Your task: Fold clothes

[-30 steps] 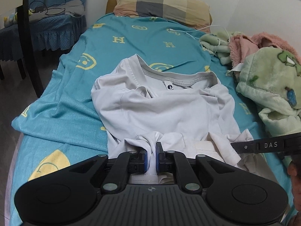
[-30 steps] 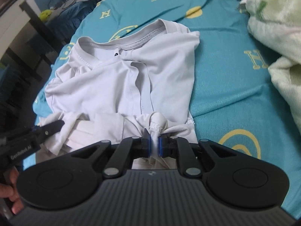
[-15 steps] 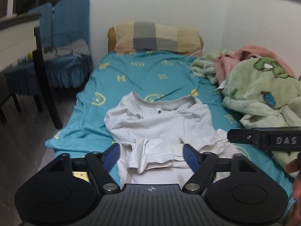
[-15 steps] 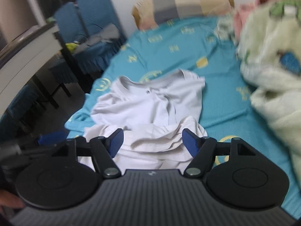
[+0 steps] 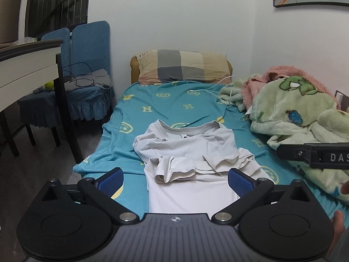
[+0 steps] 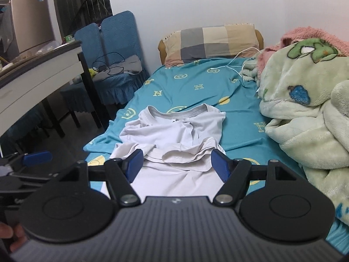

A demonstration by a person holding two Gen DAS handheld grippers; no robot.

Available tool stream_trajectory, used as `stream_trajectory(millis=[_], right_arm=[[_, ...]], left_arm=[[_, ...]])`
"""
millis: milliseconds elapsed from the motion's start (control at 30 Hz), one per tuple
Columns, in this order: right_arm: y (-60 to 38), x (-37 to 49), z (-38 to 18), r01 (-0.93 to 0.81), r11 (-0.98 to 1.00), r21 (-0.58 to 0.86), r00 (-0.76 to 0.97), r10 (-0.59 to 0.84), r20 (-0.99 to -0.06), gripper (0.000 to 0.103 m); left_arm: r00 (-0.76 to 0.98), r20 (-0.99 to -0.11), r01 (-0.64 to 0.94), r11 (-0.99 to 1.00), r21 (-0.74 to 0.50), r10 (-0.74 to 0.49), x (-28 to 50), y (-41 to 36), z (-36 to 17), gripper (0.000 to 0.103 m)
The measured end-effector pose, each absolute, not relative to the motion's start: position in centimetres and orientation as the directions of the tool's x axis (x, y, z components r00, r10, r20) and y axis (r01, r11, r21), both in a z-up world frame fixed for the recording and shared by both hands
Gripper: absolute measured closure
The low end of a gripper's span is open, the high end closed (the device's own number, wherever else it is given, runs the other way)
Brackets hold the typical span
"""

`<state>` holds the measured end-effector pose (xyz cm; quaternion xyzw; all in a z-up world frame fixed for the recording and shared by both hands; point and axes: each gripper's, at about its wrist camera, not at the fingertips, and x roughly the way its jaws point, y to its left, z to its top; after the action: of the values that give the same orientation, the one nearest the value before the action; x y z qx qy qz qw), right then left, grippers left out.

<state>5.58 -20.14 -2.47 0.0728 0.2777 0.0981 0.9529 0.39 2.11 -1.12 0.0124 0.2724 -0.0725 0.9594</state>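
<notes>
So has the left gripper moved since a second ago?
Yes. The left gripper has let go of the white t-shirt and pulled back and up, away from the pillow.

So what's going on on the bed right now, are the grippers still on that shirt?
No. A person holds a gripper in each hand over the white T-shirt on the teal bedsheet. The left gripper is opening with nothing between its pads, and the right gripper stands open and empty too. The shirt lies on its own, its hem bunched up across the middle, collar toward the checked pillow.
</notes>
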Motion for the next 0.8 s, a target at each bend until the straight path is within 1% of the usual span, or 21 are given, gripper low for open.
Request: stream_trajectory(millis=[133, 400, 500, 700, 800], right_arm=[[-20.2, 6.3, -3.0, -0.132, 0.971, 0.201, 0.821, 0.221, -0.526, 0.032], [-20.1, 6.8, -3.7, -0.119, 0.973, 0.199, 0.807, 0.212, -0.552, 0.032], [-20.0, 6.8, -3.7, -0.119, 0.973, 0.196, 0.804, 0.210, -0.556, 0.032], [-20.4, 6.8, -3.6, -0.107, 0.972, 0.207, 0.801, 0.208, -0.561, 0.032], [-20.7, 7.0, -3.9, -0.090, 0.970, 0.224, 0.792, 0.206, -0.575, 0.032]], left_arm=[[0.832, -0.538, 0.136, 0.990, -0.042, -0.137, 1.4, 2.5, -1.7, 0.000], [0.778, -0.613, 0.133, 0.989, -0.059, -0.141, 2.6, 2.3, -3.5, 0.000], [0.761, -0.633, 0.135, 0.989, -0.053, -0.138, 2.8, 2.0, -4.1, 0.000], [0.752, -0.647, 0.141, 0.990, -0.025, -0.124, 2.9, 1.5, -4.5, 0.000], [0.714, -0.677, 0.138, 0.984, -0.114, -0.178, 3.3, 2.1, -4.8, 0.000]])
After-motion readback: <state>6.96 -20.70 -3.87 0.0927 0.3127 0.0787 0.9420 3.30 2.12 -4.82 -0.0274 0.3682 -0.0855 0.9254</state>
